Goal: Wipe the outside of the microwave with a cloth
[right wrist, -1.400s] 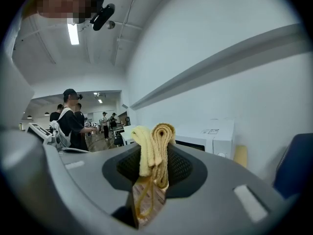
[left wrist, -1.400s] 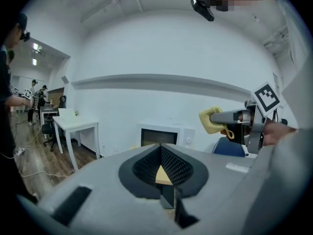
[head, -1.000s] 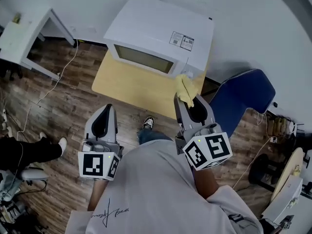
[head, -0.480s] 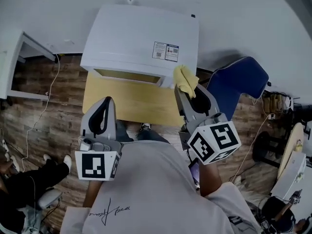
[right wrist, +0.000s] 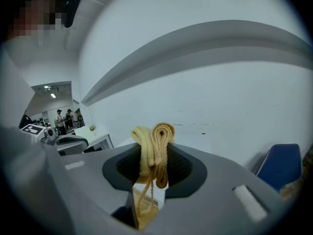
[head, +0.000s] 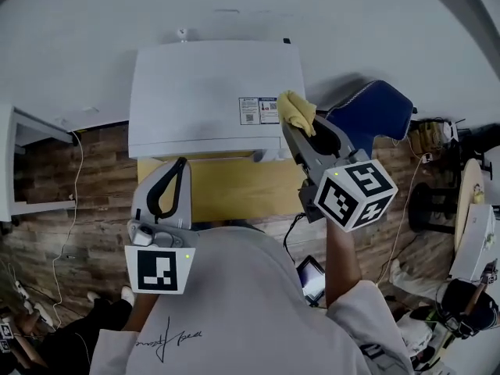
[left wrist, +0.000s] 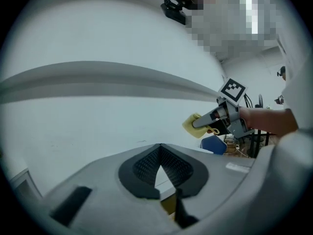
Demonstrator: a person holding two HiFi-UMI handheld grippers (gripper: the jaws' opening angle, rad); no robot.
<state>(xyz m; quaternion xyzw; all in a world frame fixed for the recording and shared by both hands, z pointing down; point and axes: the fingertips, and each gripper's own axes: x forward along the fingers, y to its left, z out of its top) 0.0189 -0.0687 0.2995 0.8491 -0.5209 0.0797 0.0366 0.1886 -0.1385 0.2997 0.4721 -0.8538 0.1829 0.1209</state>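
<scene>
1. Cloth (head: 296, 109), yellow and bunched, is pinched tight in the right gripper (head: 299, 125).
2. It is held at the top of the white microwave (head: 195, 92), at its right edge.
3. The left gripper (head: 178, 167) is closed on nothing, near the yellow table (head: 234, 190).

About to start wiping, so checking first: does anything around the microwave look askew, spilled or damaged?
Nothing stands out. The microwave sits square on the table, with no dent or spill showing on its top. The yellow cloth is bunched in the right gripper by the microwave's right edge.
</scene>
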